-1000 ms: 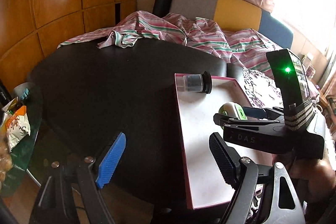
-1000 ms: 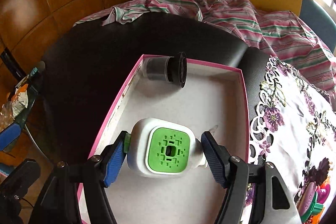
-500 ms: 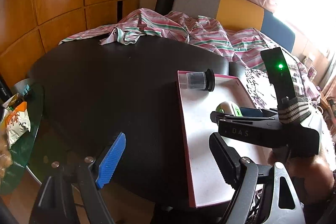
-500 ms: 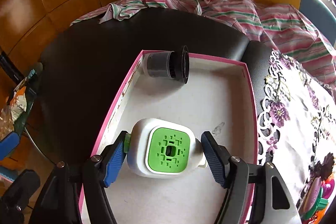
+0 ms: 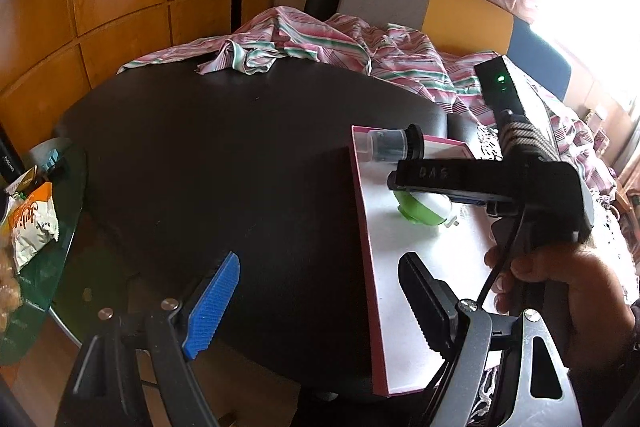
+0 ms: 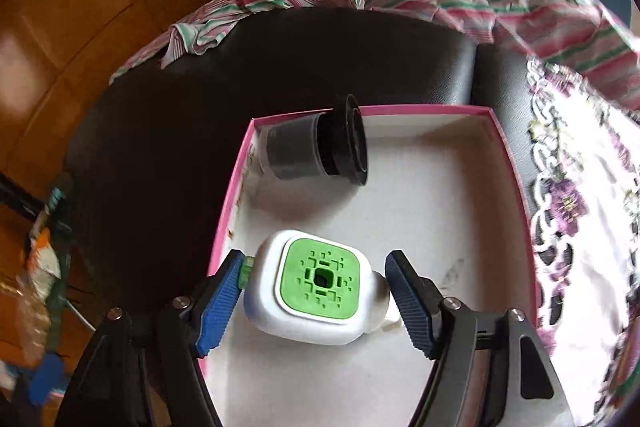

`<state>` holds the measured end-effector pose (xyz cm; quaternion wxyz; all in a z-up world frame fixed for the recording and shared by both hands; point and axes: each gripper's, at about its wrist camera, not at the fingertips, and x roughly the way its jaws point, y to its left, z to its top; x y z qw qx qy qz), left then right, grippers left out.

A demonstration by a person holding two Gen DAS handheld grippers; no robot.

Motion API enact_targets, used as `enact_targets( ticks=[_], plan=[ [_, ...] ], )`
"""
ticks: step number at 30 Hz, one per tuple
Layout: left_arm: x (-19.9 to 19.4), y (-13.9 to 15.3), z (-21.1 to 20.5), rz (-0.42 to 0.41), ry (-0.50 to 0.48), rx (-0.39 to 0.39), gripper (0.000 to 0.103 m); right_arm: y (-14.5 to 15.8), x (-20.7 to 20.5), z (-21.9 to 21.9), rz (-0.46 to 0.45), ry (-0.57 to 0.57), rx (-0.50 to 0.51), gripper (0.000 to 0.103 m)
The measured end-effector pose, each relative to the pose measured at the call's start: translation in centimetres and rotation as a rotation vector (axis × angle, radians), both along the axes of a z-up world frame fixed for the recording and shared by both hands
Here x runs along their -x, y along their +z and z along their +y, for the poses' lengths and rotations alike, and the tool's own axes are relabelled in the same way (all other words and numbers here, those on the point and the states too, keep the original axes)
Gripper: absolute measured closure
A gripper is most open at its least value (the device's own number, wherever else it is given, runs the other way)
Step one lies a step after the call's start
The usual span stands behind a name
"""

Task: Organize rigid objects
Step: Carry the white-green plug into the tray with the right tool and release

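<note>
Listing what is hidden first: the right gripper (image 6: 314,293) straddles a white device with a green face (image 6: 318,287), and its jaws have just been opening. The left blue pad sits against a small green tab on the device's side; the right pad stands a little off the rounded body, so nothing is pinched. A small white part at the device's lower right is half covered by that pad and cannot be identified. In the left wrist view the gripper's black body crosses over the device (image 5: 424,207), leaving only its lower half showing.

The device lies on the white floor of a shallow pink-edged box (image 6: 516,187), near the left wall. A dark cup with a black flanged rim (image 6: 316,151) lies on its side in the far left corner, touching the wall. The box's near end is cut off by the frame in the right wrist view.

The left gripper (image 5: 320,303) is spread wide over bare black table (image 5: 220,155), with nothing between its pads; its right pad hangs above the box's left edge. A hand (image 5: 568,287) grips the right tool's handle.

Open room: the right half of the box floor and most of the table. A striped cloth (image 5: 320,39) covers the table's far edge; a lace floral cover (image 6: 580,211) lies just right of the box. Items at far left are blurred.
</note>
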<state>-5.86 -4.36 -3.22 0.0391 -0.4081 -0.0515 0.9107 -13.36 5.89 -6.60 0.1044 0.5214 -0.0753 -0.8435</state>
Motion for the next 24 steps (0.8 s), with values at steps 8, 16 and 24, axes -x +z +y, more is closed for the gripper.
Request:
enact_targets(
  ticks=[8,16,24],
  plan=[
    [0.0,0.1,-0.2,0.002,0.006,-0.003,0.020,1.0,-1.1,1.3,0.049,-0.022,0.063,0.022],
    [-0.3,0.8,0.2,0.023,-0.010,0.013,0.021,2.6,-3.3,2.8,0.111,-0.019,0.018,0.021],
    [-0.7,1.2,1.1,0.038,-0.036,0.027,0.021,3.7,-6.7,5.0,0.181,-0.014,-0.064,0.021]
  ],
)
